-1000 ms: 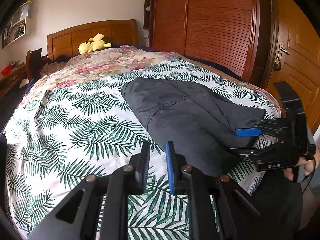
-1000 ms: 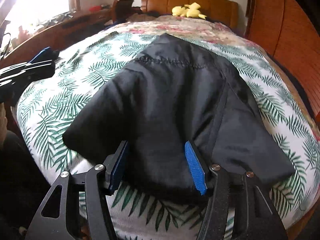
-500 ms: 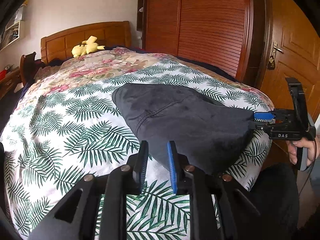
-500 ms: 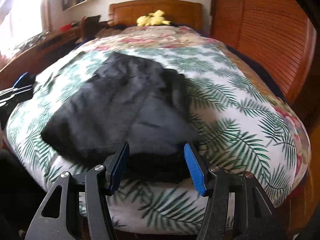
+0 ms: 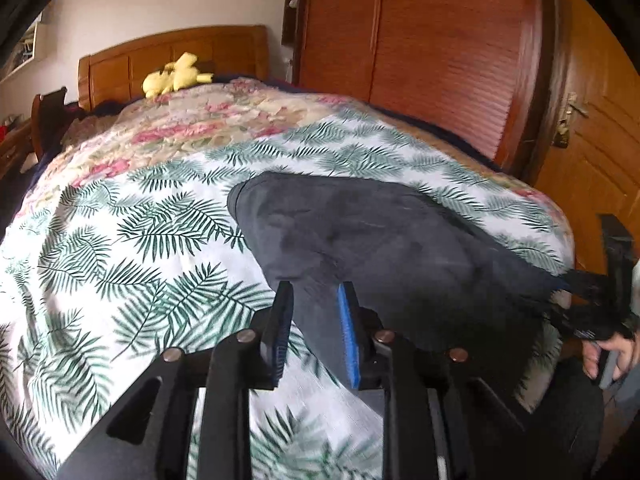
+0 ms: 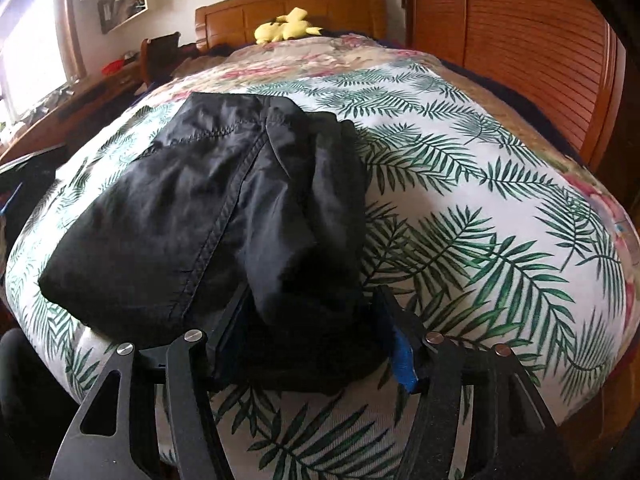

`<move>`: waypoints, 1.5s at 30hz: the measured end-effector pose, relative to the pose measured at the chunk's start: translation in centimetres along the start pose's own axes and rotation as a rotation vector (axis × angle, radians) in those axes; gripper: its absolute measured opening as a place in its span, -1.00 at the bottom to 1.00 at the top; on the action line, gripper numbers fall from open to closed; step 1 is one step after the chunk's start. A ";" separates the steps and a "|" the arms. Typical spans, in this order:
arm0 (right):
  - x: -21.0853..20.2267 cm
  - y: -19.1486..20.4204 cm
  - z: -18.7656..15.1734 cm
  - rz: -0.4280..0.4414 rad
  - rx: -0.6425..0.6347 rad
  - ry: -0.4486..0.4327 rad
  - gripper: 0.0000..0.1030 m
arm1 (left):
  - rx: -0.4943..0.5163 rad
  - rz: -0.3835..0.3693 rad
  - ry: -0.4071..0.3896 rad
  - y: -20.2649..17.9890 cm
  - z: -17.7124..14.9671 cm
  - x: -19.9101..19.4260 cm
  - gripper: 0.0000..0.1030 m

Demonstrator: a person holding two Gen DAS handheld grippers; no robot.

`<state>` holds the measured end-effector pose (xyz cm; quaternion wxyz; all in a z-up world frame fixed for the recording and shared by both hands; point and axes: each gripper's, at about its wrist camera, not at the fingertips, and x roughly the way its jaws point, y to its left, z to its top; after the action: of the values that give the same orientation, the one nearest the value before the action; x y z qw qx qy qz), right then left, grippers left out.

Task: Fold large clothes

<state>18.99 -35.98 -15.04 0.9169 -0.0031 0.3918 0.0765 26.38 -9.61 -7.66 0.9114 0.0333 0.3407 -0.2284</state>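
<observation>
A folded dark grey fabric garment (image 5: 372,248) lies at the near edge of a bed covered by a white sheet printed with green palm leaves (image 5: 132,240). In the left wrist view it fills the centre and lower right of the frame. The left gripper (image 5: 314,332) stands at the lower centre; its jaws are narrow and have just been opening, with a lower corner of the garment showing between them, apart from the left pad. In the right wrist view the right gripper (image 6: 312,344) sits at the bottom centre, jaws wide and just opening further, the garment's near edge bunched between them; whether the pads press it I cannot tell. A yellow plush toy (image 6: 286,26) rests by the wooden headboard (image 6: 288,4) at the top.
</observation>
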 end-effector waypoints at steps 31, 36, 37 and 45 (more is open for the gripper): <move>0.5 -1.8 -1.2 0.075 0.075 -0.010 0.49 | 0.004 0.095 0.190 5.2 6.7 17.2 0.08; 0.3 -1.8 -1.5 0.075 0.091 -0.002 0.49 | 0.001 0.076 0.199 5.8 7.1 18.6 0.22; 0.2 -1.8 -1.6 0.076 0.099 0.000 0.49 | 0.003 0.081 0.195 5.7 7.2 18.8 0.23; 1.0 -1.8 -1.4 0.117 0.126 0.037 0.50 | -0.011 0.077 0.170 5.7 6.9 19.1 0.24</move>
<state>18.95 -37.74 -16.82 0.9017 0.0762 0.4124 0.1050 45.76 -13.51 -15.08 0.8874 0.0607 0.4167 -0.1879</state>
